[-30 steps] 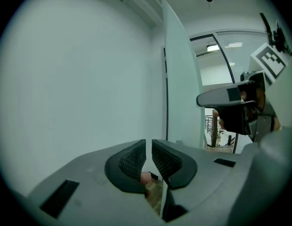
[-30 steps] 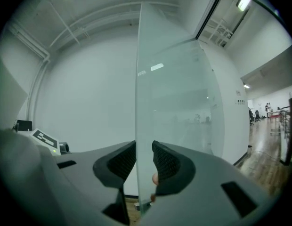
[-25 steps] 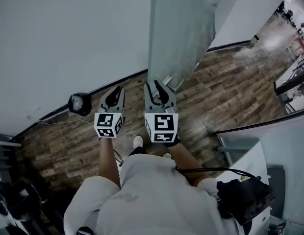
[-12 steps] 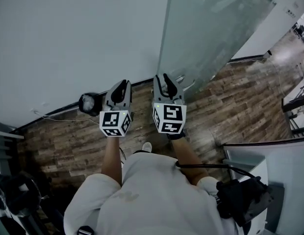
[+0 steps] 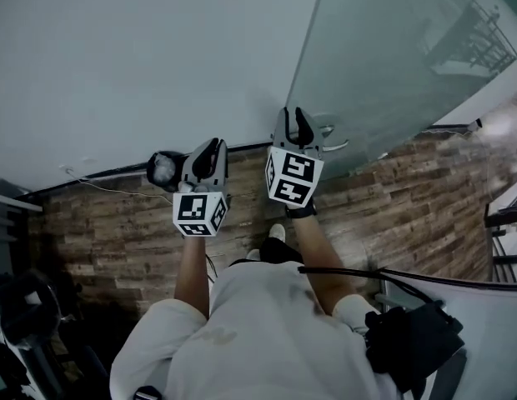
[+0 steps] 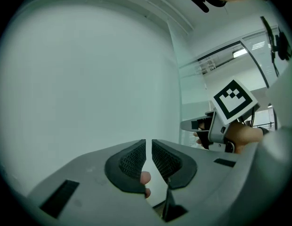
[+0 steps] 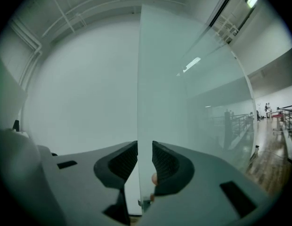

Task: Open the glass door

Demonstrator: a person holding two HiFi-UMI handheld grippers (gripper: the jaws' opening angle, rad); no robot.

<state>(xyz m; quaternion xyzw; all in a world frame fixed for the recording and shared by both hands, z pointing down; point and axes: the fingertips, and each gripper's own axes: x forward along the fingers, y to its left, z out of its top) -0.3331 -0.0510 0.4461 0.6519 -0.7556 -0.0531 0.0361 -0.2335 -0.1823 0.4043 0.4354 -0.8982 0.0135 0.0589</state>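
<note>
Now both tongs point level at the glass door (image 5: 383, 65), neither gripping anything.
Right tongs (image 5: 298, 115) are open, jaws just narrowed a touch, and the door's free edge shows in line with their gap, untouched as far as I can tell. Left tongs (image 5: 210, 147) beside them leave only a narrow empty slit, facing the white wall (image 5: 142, 57). The door stands upright straight ahead on the wood floor (image 5: 409, 198).

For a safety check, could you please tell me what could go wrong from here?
The right gripper, whose jaws have just been closing with the edge of the glass door between them, may slip off the smooth pane. The door could then swing back toward the left gripper close beside it.
</note>
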